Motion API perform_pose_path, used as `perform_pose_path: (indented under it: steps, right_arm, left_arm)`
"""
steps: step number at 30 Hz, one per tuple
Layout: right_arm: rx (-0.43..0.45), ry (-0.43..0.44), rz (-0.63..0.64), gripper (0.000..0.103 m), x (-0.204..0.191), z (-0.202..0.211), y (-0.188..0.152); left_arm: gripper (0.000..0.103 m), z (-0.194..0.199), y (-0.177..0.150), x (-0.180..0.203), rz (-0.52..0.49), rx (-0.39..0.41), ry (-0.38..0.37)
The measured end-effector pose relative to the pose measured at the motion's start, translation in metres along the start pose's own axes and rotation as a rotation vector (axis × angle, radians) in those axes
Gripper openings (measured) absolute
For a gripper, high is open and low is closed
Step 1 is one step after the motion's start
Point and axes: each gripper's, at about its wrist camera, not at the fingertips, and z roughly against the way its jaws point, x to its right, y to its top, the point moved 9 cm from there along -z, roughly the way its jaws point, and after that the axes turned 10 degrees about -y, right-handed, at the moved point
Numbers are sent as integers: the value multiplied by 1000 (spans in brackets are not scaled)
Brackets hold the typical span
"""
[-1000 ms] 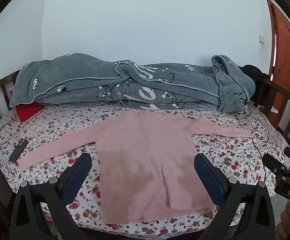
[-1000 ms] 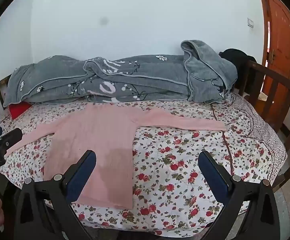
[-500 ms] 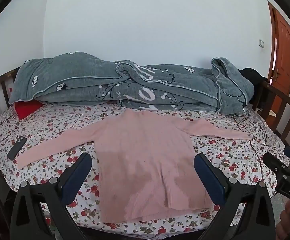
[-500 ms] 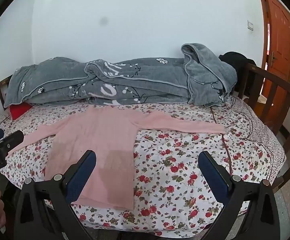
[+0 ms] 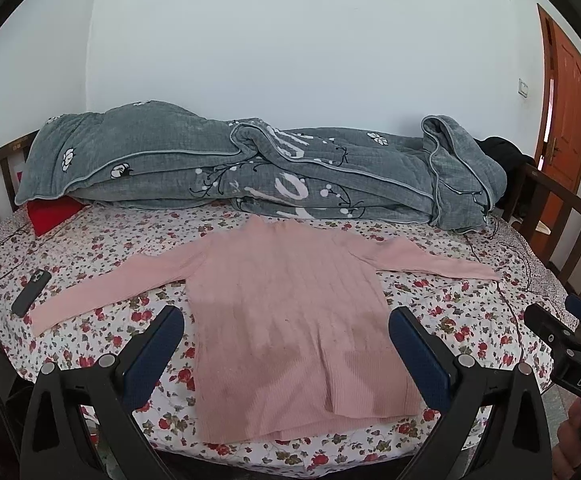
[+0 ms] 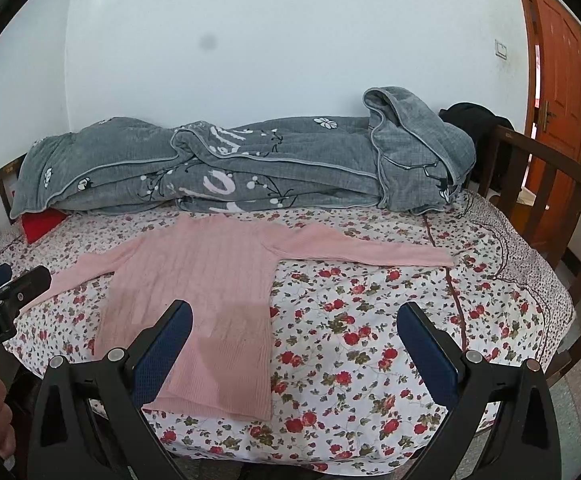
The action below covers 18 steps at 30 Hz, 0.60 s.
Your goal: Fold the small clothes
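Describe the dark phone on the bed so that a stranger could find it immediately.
Start from the floral bedsheet, below the grey quilt. The phone lies just outside the cuff of the pink sweater. It is the only dark, hard, flat thing there.

White wall (image 5: 290, 60); orange door (image 6: 554, 92) right; wooden-railed bed (image 6: 550, 168), floral sheet (image 6: 370, 320).
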Motion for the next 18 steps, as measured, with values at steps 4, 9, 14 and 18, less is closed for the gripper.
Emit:
perform_pose_path:
  steps: [4,9,14,18]
  right_arm:
    - [0,1,-2,101,0,0,0]
    - [-2,-2,-6,101,1,0,0]
    - [1,-1,-4,101,2,1,-1]
    - [0,-1,-7,101,2,0,-2]
  left_arm:
    - [103,1,2,1,-5,3,1]
    - [103,2,2,2,-7,4,-3]
    - [103,3,2,2,-5,3,-3]
    - [103,3,2,3,-7,2,-2]
